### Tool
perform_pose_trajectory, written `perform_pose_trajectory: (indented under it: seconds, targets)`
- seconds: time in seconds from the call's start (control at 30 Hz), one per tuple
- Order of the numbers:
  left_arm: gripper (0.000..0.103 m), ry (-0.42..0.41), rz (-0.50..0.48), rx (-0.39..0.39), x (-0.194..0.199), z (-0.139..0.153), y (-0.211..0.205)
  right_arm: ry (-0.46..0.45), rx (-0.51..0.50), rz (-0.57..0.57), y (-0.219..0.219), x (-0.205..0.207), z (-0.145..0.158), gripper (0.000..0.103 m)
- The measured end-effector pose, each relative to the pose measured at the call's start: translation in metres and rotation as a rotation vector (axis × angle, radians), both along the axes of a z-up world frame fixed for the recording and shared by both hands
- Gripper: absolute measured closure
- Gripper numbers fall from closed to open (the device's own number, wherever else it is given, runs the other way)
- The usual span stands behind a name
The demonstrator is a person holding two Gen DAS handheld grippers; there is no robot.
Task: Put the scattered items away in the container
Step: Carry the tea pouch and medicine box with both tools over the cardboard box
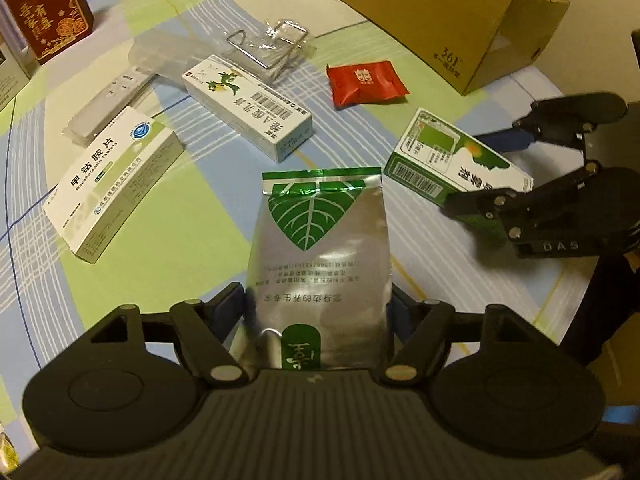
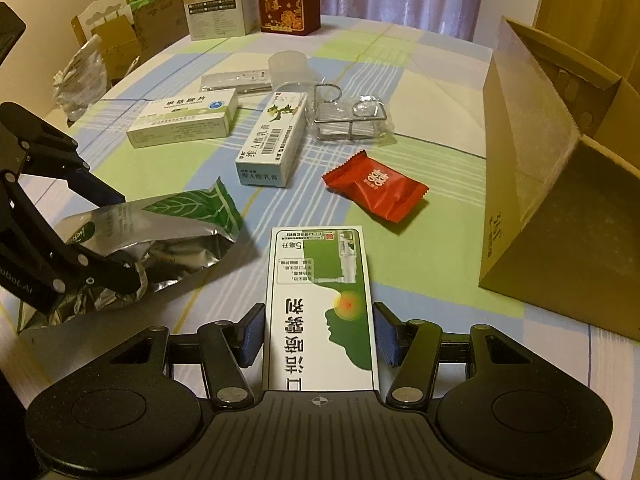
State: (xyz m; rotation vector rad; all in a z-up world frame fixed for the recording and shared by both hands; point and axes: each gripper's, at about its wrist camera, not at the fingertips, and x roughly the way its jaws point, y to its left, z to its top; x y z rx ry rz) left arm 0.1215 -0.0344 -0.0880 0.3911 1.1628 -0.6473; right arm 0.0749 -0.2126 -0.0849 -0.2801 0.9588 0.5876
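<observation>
Left gripper (image 1: pixel 318 308): your pads pinch the foil pouch (image 1: pixel 320 248), lifted just off the cloth (image 1: pixel 200 200). Right gripper (image 2: pixel 319 334): your pads sit at both sides of the green box (image 2: pixel 320 300); contact unclear. Red packet (image 2: pixel 376 186), two white boxes and wire rack (image 2: pixel 348 114) lie beyond. Carton (image 2: pixel 560 200) stands open at right.

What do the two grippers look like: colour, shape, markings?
Both match: matte black linkage bars with silver rivets, two round black discs flanking a ribbed grey centre plate, blue pads on the fingers. The left gripper carries partial white lettering ending "bot.AI" on its side, seen from the right wrist; the right gripper shows embossed "DAS", seen from the left wrist. No cables or sleeves visible.
</observation>
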Motion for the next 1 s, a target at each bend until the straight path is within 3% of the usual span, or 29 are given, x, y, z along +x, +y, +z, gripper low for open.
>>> perform_pose_trajectory:
  seconds: [0.23, 0.33, 0.4, 0.5, 1.0]
  targets:
    - [0.032, 0.016, -0.019, 0.011, -0.001, -0.004, -0.002, 0.049, -0.037, 0.014, 0.002, 0.004, -0.007, 0.045]
    - [0.037, 0.002, -0.018, 0.011, -0.005, -0.005, -0.003, 0.049, -0.041, 0.014, 0.001, 0.002, -0.008, 0.045]
    - [0.048, -0.011, -0.01, 0.008, -0.008, -0.002, -0.003, 0.049, -0.041, 0.004, 0.0, 0.001, -0.007, 0.045]
    - [0.051, -0.013, 0.001, -0.008, -0.011, 0.005, 0.0, 0.028, -0.033, -0.008, -0.003, -0.002, 0.0, 0.045]
    - [0.051, -0.151, -0.047, -0.047, -0.025, 0.081, -0.023, -0.071, 0.031, -0.064, -0.026, -0.019, 0.061, 0.045]
